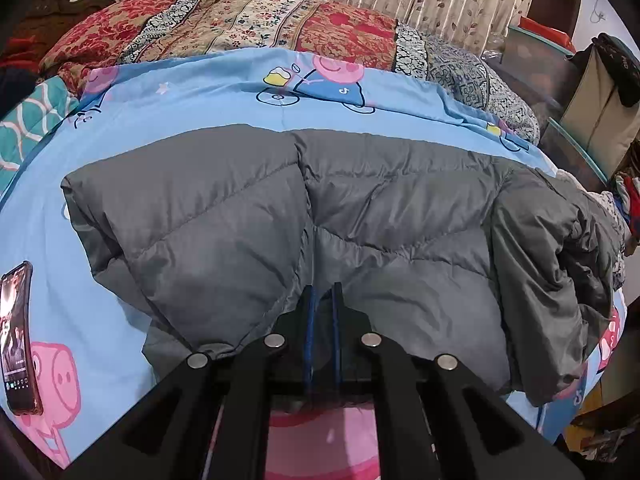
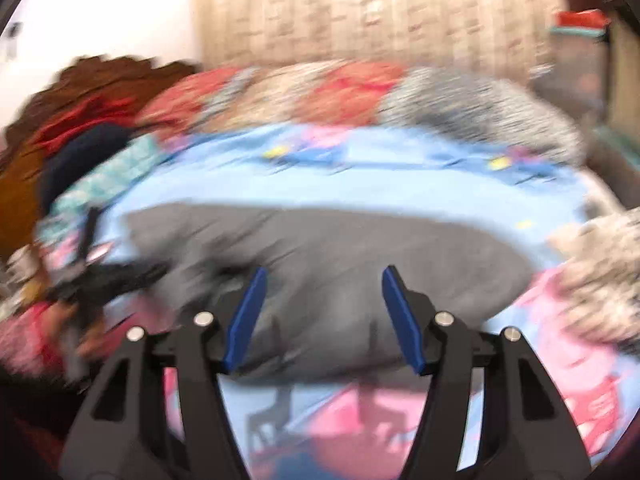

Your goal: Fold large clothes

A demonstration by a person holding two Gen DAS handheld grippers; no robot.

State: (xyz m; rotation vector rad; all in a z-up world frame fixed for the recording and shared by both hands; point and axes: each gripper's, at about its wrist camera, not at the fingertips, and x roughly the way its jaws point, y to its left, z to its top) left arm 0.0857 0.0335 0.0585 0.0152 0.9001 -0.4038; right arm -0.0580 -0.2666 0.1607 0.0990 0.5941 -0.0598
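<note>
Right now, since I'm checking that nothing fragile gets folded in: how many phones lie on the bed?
1. A phone lies at the left edge of the blue cartoon bedsheet, apart from the gray puffer jacket. More could be hidden under the jacket.

Left wrist view: sharp, evenly lit, soft shadows, strong fisheye bending with dark vignetted corners. Right wrist view: heavy motion blur throughout, wall (image 2: pixel 100 12) overexposed.

Left black two-finger gripper with blue-lined pads (image 1: pixel 323 300): fingers drawn nearly together, a narrow slit between them, tips pinching the near edge of the grey quilted puffer jacket (image 1: pixel 360 208). Right black two-finger gripper with blue pads (image 2: pixel 323 280): fingers spread wide, holding nothing; view motion-blurred.
</note>
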